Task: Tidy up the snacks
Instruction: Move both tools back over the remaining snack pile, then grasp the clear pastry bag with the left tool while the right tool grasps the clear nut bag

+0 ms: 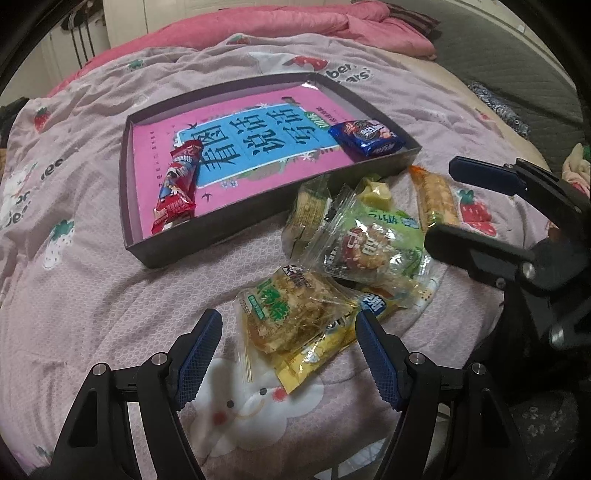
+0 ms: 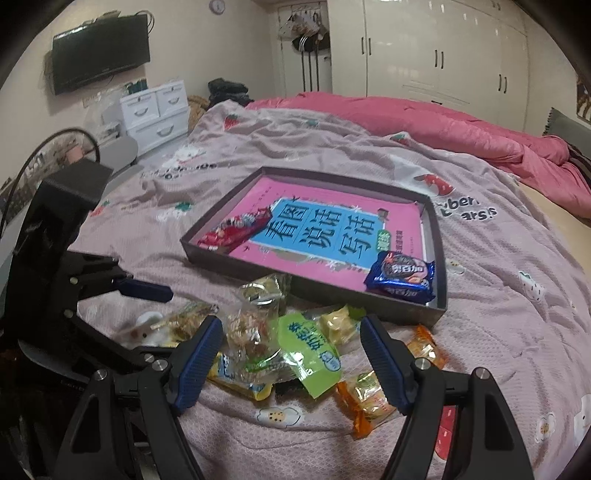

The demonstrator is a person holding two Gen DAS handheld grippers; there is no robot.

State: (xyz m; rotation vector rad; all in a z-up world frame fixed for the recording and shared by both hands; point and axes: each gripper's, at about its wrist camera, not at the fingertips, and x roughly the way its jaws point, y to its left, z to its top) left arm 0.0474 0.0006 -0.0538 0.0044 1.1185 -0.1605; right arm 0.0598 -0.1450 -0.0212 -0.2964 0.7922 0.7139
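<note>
Bed cover: a pale pink bedspread (image 1: pixel 92 280) printed with strawberries and bears carries everything; a pink quilt (image 1: pixel 258 26) lies bunched at its far side.
Left gripper: left gripper (image 1: pixel 290 354) hangs low over the bed, jaws spread apart with nothing pinched; a clear packet of flaky biscuit with green lettering (image 1: pixel 286 317) lies on the cover in the gap between the blue pads, touched by neither as far as the view shows.
Tray: a shallow dark cardboard tray (image 1: pixel 127 206) sits beyond the loose snacks, a pink and blue book cover with large Chinese characters (image 1: pixel 258 144) lying flat on its floor.
In the tray, left end: a red wafer stick wrapper (image 1: pixel 177 184) along the left wall.
In the tray, right end: a blue sandwich-cookie packet (image 1: pixel 365 138) in the near right corner.
Snack pile: loose packets heaped on the bedspread just in front of the tray's near wall: a green and clear cookie packet (image 2: pixel 306 354), a small yellow candy (image 2: pixel 338 323), an orange-ended cracker bar (image 1: pixel 434 199).
Right gripper: right gripper (image 2: pixel 291 354) is poised above that pile, jaws released and wide, the green packet under the gap; contact is hard to judge through the distortion.
</note>
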